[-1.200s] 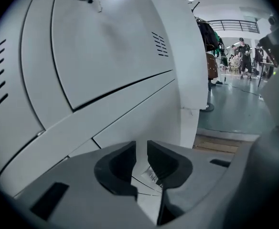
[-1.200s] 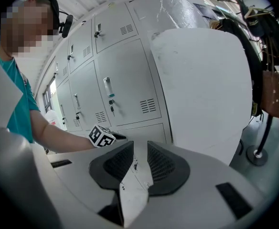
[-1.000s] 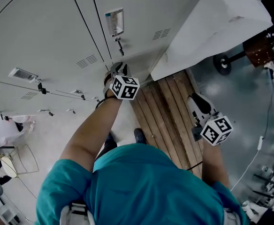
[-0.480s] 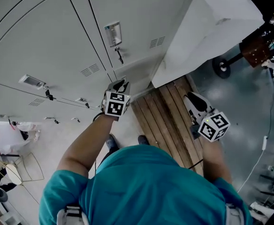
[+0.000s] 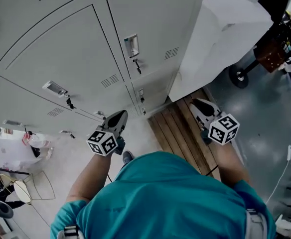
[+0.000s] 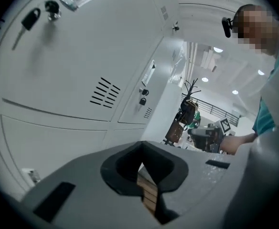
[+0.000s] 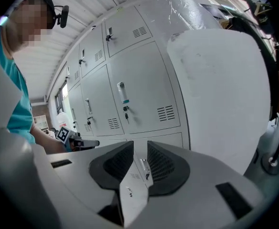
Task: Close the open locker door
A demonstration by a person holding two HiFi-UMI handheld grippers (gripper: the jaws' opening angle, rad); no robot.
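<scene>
A bank of grey lockers (image 5: 75,59) fills the upper left of the head view. Every door I see lies flush with the front, including the one with a handle and key (image 5: 132,47) and the small lower door (image 5: 153,89) beneath it. My left gripper (image 5: 119,116) hangs away from the locker face, shut with nothing between its pads (image 6: 142,144). My right gripper (image 5: 196,104) hovers over the wooden pallet (image 5: 178,128). Its pads stand a narrow gap apart and hold nothing (image 7: 139,147). The locker fronts (image 7: 130,99) show beyond its jaws.
A large white wrapped block (image 5: 225,34) stands right of the lockers, beside the pallet. A castor wheel (image 5: 236,76) and brown equipment (image 5: 272,51) sit at the far right. A white container (image 5: 8,148) and a wire stand (image 5: 28,190) are on the floor at left.
My left gripper has drawn back from the lower locker door, down and to the left, and its jaws have come together. The right gripper has barely moved.
</scene>
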